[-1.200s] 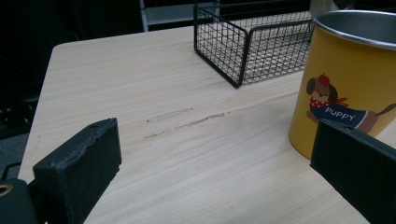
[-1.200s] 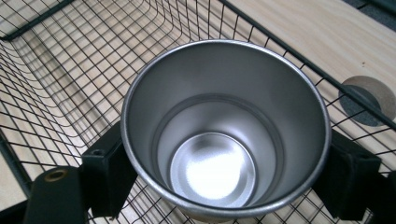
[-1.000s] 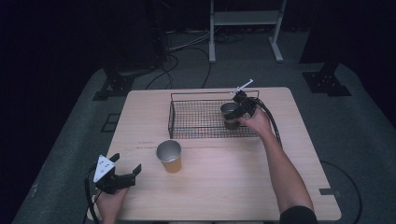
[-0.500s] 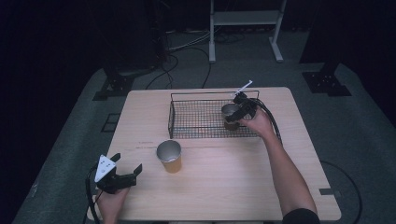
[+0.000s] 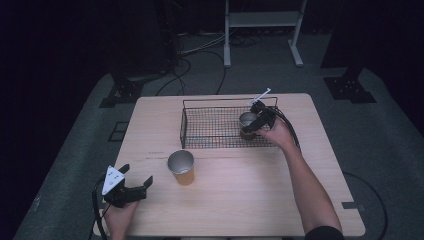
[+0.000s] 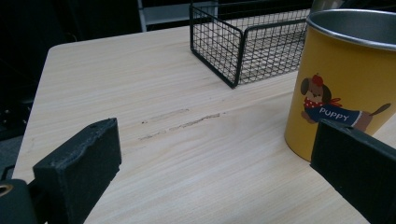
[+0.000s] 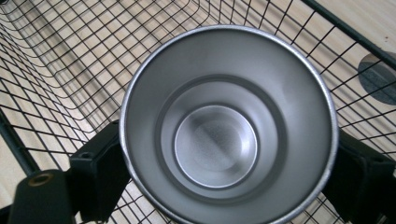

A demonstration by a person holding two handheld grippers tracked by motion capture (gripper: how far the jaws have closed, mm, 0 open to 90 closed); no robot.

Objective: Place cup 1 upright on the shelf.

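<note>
A steel cup (image 5: pixel 247 120) stands upright inside the black wire basket (image 5: pixel 210 131), at its right end. My right gripper (image 5: pixel 256 125) straddles it. In the right gripper view the cup (image 7: pixel 224 126) sits between the two black jaws; they have just been opening and stand beside its wall below the rim. A yellow cup with a puppy picture (image 5: pixel 181 167) stands on the table in front of the basket. My left gripper (image 5: pixel 136 175) rests near the table's front left corner, open and empty, with the yellow cup (image 6: pixel 345 88) just beyond its right jaw.
The wooden table (image 5: pixel 240 200) has bare room between the yellow cup and the right forearm. The basket (image 6: pixel 243 46) has low wire walls, and its left part (image 7: pixel 56 60) holds nothing. Cables and a white stand lie on the floor behind the table.
</note>
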